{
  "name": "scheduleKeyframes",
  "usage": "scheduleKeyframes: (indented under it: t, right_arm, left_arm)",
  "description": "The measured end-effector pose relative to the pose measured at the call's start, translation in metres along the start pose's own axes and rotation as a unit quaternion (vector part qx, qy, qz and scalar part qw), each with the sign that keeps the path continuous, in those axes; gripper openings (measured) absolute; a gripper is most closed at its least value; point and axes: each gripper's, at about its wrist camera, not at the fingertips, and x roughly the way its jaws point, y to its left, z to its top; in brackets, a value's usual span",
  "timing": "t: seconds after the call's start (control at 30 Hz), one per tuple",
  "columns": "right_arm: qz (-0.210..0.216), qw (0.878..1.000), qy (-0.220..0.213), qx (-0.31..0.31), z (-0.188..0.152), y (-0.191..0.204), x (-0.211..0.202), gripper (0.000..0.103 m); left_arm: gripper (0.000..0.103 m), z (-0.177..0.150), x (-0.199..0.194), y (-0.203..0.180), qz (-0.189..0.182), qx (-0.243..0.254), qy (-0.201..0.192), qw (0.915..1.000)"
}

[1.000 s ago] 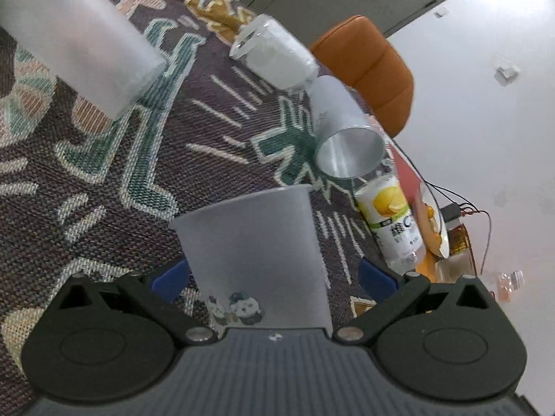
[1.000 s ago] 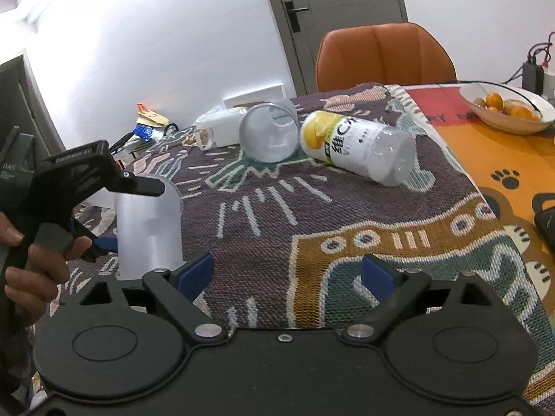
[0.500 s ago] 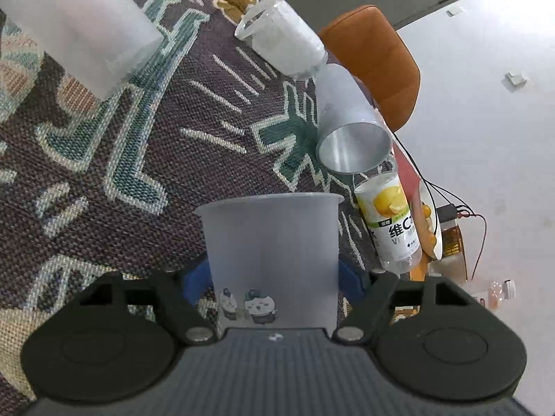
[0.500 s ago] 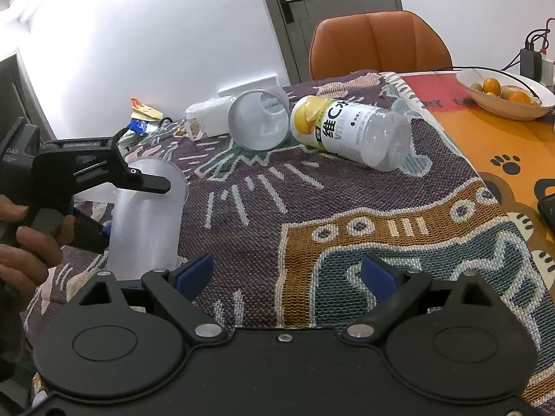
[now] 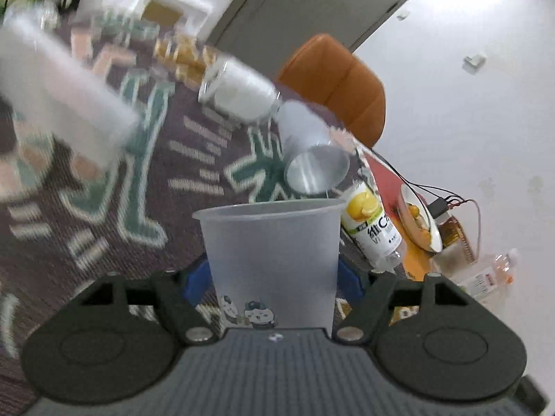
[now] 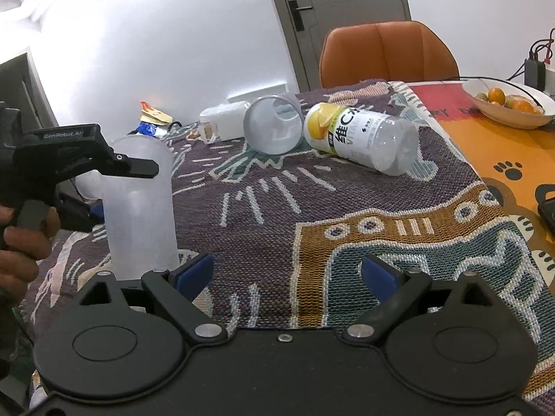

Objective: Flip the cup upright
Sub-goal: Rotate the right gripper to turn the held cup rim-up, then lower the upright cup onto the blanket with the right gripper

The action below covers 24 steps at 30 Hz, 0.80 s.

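Note:
My left gripper (image 5: 274,274) is shut on a frosted plastic cup (image 5: 272,253) with small cartoon figures near its base, rim pointing away from the camera. In the right wrist view the same cup (image 6: 140,208) stands tall on the patterned cloth (image 6: 312,208) at the left, held by the left gripper (image 6: 104,170). A second frosted cup (image 6: 274,126) lies on its side at the back, also in the left wrist view (image 5: 308,152). My right gripper (image 6: 286,272) is open and empty above the cloth.
A clear bottle with a yellow label (image 6: 360,137) lies beside the tipped cup. A white jar (image 6: 225,119) lies behind it. A bowl of oranges (image 6: 508,102) sits at the far right. An orange chair (image 6: 388,53) stands behind the table. Another frosted cup (image 5: 59,90) is blurred upper left.
My left gripper closed on the cup and tilted upward with it, bringing more wall and door into view. My right gripper stayed open and shifted only slightly.

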Motion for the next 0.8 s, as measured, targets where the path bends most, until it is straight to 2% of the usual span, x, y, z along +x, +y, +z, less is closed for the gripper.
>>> scheduleKeyframes:
  t: [0.27,0.43,0.67,0.8]
  right_arm:
    - [0.011,1.000,-0.011,-0.009,-0.001,0.006,-0.007,0.094]
    - [0.013,1.000,-0.010,-0.010,-0.003,0.009,-0.008,0.094]
    - [0.013,1.000,-0.008,-0.009,-0.004,0.009,-0.006,0.094]
    - [0.013,1.000,-0.004,-0.008,-0.006,0.008,-0.003,0.094]
  left_arm:
    - [0.073,-0.007,-0.032,-0.020,0.020,0.071,-0.067,0.9950]
    - [0.073,-0.013,-0.043,-0.031,0.049,0.124,-0.107,0.9853]
    - [0.074,-0.021,-0.042,-0.043,0.074,0.174,-0.117,0.9750]
    - [0.074,-0.030,-0.033,-0.050,0.100,0.213,-0.112,0.9653]
